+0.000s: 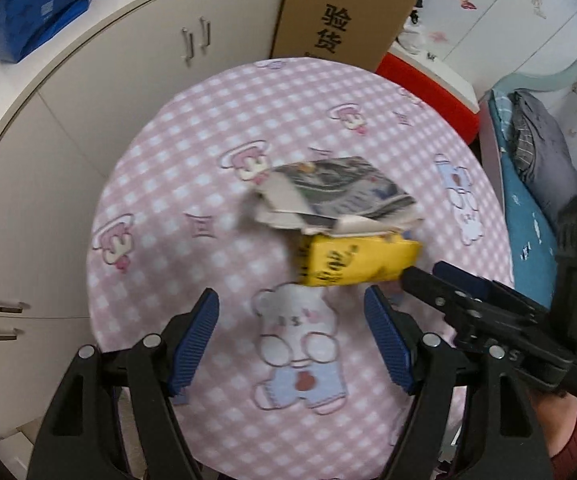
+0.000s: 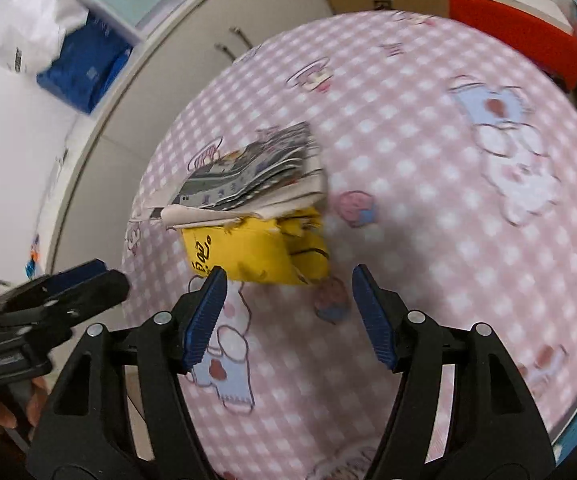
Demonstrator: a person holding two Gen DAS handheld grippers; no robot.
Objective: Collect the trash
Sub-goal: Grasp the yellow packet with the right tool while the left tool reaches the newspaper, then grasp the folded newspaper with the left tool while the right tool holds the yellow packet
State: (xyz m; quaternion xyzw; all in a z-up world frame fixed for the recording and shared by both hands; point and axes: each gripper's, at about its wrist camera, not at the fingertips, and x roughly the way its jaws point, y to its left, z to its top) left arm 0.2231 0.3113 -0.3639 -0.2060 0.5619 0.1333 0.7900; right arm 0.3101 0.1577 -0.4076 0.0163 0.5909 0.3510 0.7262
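Note:
A torn yellow carton (image 1: 354, 258) lies on the round table with the pink checked cloth (image 1: 208, 184), and a torn printed cardboard box (image 1: 336, 194) rests on top of it. Both also show in the right wrist view, carton (image 2: 256, 254) and printed box (image 2: 256, 176). My left gripper (image 1: 292, 340) is open and empty, just short of the carton. My right gripper (image 2: 288, 312) is open, its tips at the carton's near edge. In the left wrist view the right gripper (image 1: 428, 280) reaches the carton's right end.
White cabinets (image 1: 100, 120) stand behind and left of the table. A brown cardboard box (image 1: 340, 16) and a red cooler (image 1: 432, 92) stand behind it. A bed with blue sheets (image 1: 528, 216) is on the right. A blue bag (image 2: 84, 68) lies on the cabinet top.

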